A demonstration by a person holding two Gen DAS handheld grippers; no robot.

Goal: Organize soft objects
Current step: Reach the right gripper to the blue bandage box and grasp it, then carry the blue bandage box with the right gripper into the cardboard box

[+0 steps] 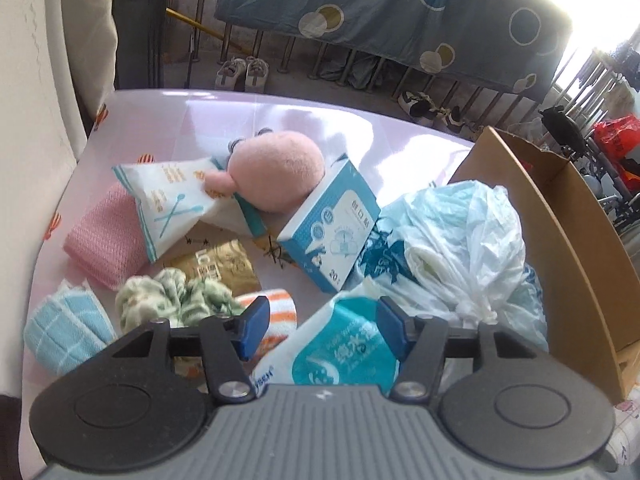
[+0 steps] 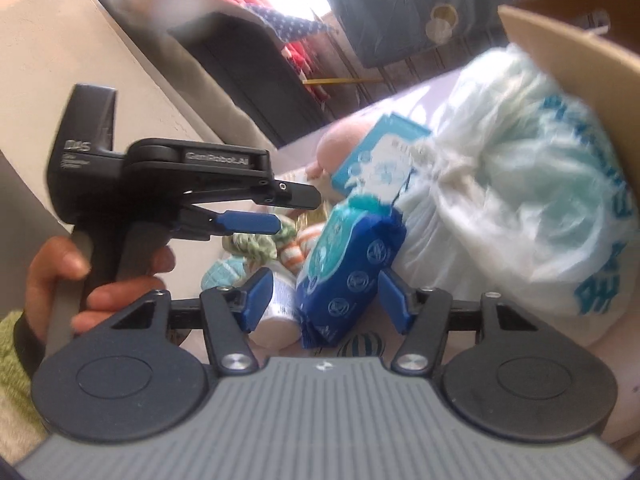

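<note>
A heap of soft things lies on the pink table [image 1: 320, 120]: a pink plush [image 1: 276, 168], a pink cloth [image 1: 104, 248], a light blue towel [image 1: 64, 328], a green scrunchie [image 1: 168, 296] and an orange striped towel [image 1: 276, 308]. My left gripper [image 1: 324, 328] hovers open above a teal wet-wipes pack [image 1: 340, 352]. In the right wrist view the left gripper [image 2: 296, 210] shows from the side, held by a hand [image 2: 60, 272]. My right gripper [image 2: 325, 300] stands open around the wipes pack [image 2: 344, 272], with a gap at the left pad.
A knotted white plastic bag [image 1: 452, 248] bulges against an open cardboard box [image 1: 560, 220] at the right. A blue carton [image 1: 332, 232], a white pouch [image 1: 172, 200] and a gold packet [image 1: 224, 264] lie among the cloths. A wall stands at the left.
</note>
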